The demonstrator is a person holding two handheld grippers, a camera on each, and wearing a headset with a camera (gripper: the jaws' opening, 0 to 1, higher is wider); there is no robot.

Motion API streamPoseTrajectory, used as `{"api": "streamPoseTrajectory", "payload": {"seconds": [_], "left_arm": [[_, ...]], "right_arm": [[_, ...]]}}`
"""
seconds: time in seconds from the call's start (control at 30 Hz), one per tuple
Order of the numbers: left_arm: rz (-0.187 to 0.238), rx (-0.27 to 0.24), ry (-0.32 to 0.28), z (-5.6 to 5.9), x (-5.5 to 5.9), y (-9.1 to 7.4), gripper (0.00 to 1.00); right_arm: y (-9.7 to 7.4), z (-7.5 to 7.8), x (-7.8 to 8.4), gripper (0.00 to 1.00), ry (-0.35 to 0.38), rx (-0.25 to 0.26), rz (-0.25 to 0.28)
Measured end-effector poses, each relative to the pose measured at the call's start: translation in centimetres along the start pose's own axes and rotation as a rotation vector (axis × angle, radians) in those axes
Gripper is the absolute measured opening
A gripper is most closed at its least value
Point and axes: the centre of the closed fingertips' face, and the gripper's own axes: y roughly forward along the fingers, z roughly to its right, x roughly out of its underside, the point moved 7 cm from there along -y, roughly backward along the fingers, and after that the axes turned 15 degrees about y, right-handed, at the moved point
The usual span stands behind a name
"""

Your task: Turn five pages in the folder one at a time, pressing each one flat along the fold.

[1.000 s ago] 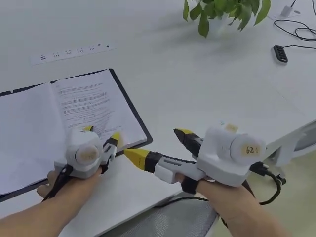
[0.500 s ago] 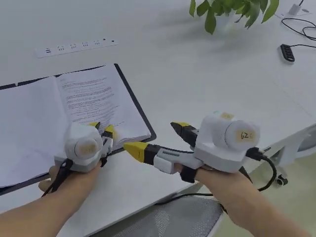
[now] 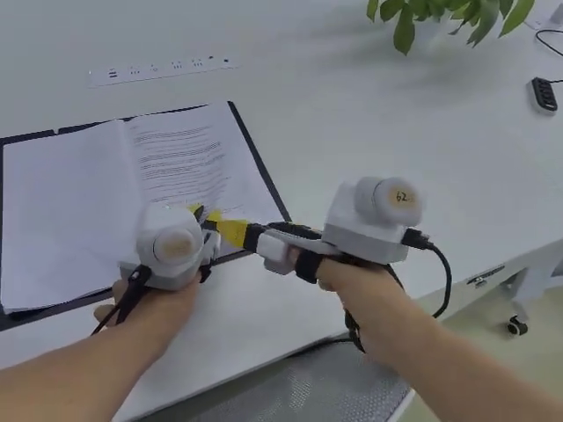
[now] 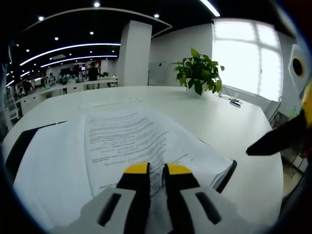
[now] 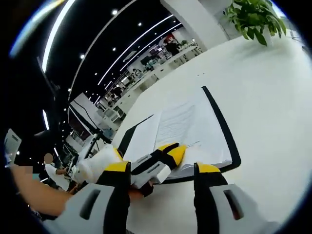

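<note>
The black folder [image 3: 260, 170] lies open on the white table, a blank page [image 3: 62, 202] on its left and a printed page [image 3: 180, 158] on its right. My left gripper [image 3: 205, 214] rests over the printed page's near right corner, its yellow-tipped jaws shut. In the left gripper view the left gripper [image 4: 157, 169] points across the printed page [image 4: 126, 131]. My right gripper [image 3: 251, 230] reaches in from the right, open, its tips close beside the left one's. In the right gripper view, the right gripper [image 5: 162, 169] frames the left gripper [image 5: 168, 155] and the folder [image 5: 195, 122].
A white power strip [image 3: 163, 69] lies beyond the folder. A potted plant [image 3: 449, 18] stands at the far right, with a black device [image 3: 545, 92] and cables near it. The table's front edge runs just below my hands, a grey chair seat [image 3: 308, 387] under it.
My right gripper has swung left until its tips meet the left gripper at the folder's corner. The left jaws have come together. The head camera has shifted.
</note>
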Motion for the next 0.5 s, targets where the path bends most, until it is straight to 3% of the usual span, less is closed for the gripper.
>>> {"api": "streamPoseTrajectory", "payload": {"seconds": [0.1,0.5], "left_arm": [[0.002,0.003,0.004,0.0,0.1,0.1,0.1],[0.01,0.006,0.002,-0.1,0.2,0.2,0.1]], "right_arm": [[0.9,0.0,0.8,0.49,0.043,-0.004,-0.025],[3.2,0.8,1.1,0.46,0.128,0.011,0.002]]}}
